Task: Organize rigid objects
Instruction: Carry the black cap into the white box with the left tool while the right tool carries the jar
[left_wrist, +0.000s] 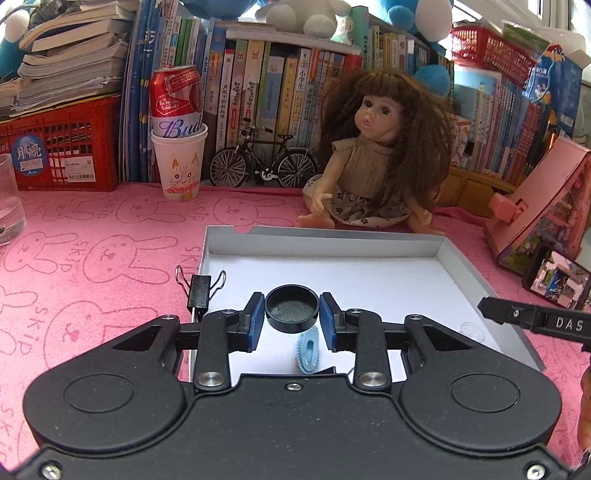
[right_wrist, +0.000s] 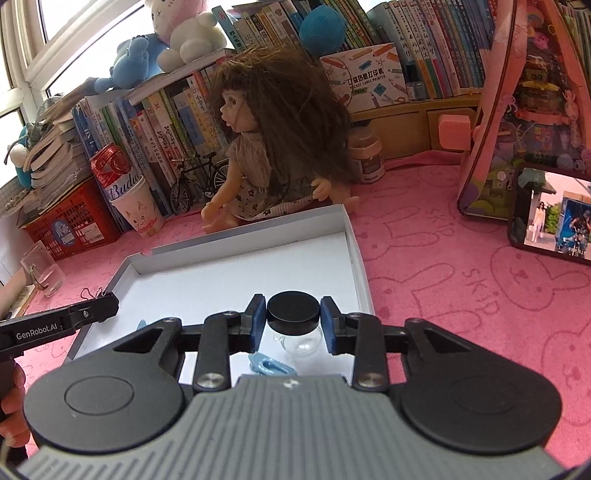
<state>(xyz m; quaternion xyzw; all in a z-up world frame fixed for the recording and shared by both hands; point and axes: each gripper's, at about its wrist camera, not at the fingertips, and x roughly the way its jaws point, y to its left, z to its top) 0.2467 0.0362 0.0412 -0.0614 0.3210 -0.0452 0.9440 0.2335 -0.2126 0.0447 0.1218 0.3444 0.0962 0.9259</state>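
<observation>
Left wrist view: the left claw (left_wrist: 291, 313) grips a black round lid (left_wrist: 291, 308), hollow side up, above the near part of a white tray (left_wrist: 458, 258); a blue clip (left_wrist: 307, 350) lies below.

Right wrist view: the right claw (right_wrist: 293, 314) holds a black-capped glass jar (right_wrist: 295, 325) near the tray's right edge.
</observation>
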